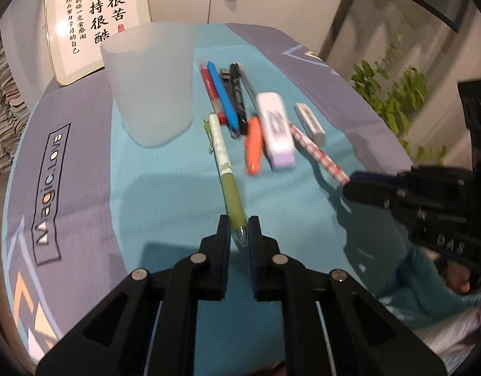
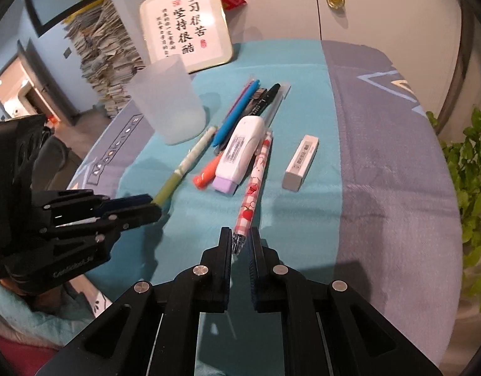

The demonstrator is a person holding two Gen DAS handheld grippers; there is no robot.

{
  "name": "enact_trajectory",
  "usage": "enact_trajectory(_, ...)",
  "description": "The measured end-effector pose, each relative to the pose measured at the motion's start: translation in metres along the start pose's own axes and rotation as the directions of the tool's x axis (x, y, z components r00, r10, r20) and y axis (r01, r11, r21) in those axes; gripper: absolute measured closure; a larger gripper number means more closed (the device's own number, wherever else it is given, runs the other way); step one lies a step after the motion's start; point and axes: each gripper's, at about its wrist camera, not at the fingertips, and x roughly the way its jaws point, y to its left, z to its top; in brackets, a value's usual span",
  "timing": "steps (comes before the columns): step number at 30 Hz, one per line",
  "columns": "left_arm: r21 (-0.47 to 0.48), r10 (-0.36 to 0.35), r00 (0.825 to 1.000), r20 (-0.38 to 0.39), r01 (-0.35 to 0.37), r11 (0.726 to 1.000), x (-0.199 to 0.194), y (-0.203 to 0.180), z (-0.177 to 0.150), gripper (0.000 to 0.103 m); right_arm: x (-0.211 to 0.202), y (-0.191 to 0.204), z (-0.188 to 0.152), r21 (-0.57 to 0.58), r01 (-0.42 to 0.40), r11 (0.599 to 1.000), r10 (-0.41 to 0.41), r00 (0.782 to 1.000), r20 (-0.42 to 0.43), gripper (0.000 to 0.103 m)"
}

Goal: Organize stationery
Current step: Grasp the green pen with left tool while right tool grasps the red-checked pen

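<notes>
My left gripper (image 1: 239,230) is shut on the tip end of a green pen (image 1: 223,163) that points away toward the frosted cup (image 1: 149,81). My right gripper (image 2: 240,241) is shut on the tip end of a pink checked pen (image 2: 253,185). Each gripper also shows in the other's view: the right gripper (image 1: 350,185) at the right, the left gripper (image 2: 152,206) at the left. Between the two pens lie an orange marker (image 1: 253,144), a white and lilac correction tape (image 1: 276,128), a white eraser (image 2: 301,163), and red, blue and black pens (image 1: 228,94).
A teal and grey cloth (image 2: 381,188) covers the table. A framed calligraphy sign (image 2: 187,22) leans at the back behind the cup. A stack of papers (image 2: 106,50) stands off the left side, a green plant (image 2: 472,163) off the right.
</notes>
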Motion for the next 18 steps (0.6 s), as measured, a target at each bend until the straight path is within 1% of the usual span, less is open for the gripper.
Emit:
enact_trajectory(5, 0.029, 0.002, 1.0, -0.012, -0.001, 1.0, -0.003, -0.006, -0.01, 0.093, -0.003, 0.006, -0.011, -0.032, 0.056, 0.998, -0.057, 0.998, -0.033, 0.093)
enact_trajectory(8, 0.028, 0.014, 1.0, 0.005, -0.014, 1.0, -0.005, -0.005, -0.007, 0.094, 0.0, 0.013, -0.015, -0.091, 0.087, 0.992, -0.093, 0.994, -0.065, 0.092)
enact_trajectory(9, 0.028, 0.014, 1.0, 0.015, -0.015, 1.0, -0.007, -0.005, -0.006, 0.094, 0.0, 0.015, -0.015, -0.105, 0.088, 0.991, -0.095, 0.993, -0.064, 0.091)
enact_trajectory(10, 0.029, 0.013, 1.0, 0.026, -0.014, 0.999, -0.01, -0.004, -0.005, 0.092, -0.002, 0.015, -0.014, -0.106, 0.088, 0.99, -0.094, 0.994, -0.054, 0.089)
enact_trajectory(11, 0.03, 0.016, 0.999, 0.038, -0.017, 0.999, -0.011, -0.005, -0.003, 0.086, -0.004, 0.014, -0.011, -0.101, 0.088, 0.991, -0.092, 0.995, -0.039, 0.088)
enact_trajectory(12, 0.032, 0.021, 0.999, 0.048, -0.023, 0.999, -0.012, -0.005, 0.0, 0.077, -0.006, 0.012, -0.007, -0.091, 0.089, 0.992, -0.091, 0.996, -0.023, 0.087)
enact_trajectory(13, 0.031, 0.029, 0.998, 0.057, -0.031, 0.999, -0.012, -0.005, 0.004, 0.074, -0.007, 0.01, -0.004, -0.08, 0.09, 0.993, -0.091, 0.996, -0.01, 0.087)
enact_trajectory(16, 0.018, 0.028, 0.998, 0.052, -0.029, 0.999, -0.004, -0.002, 0.017, 0.074, -0.006, 0.003, 0.014, -0.047, 0.088, 0.995, -0.086, 0.996, 0.027, 0.087)
enact_trajectory(18, 0.004, 0.028, 0.999, 0.043, -0.028, 1.0, 0.003, 0.001, 0.026, 0.074, -0.001, 0.001, 0.023, -0.031, 0.099, 0.995, -0.098, 0.995, 0.027, 0.087)
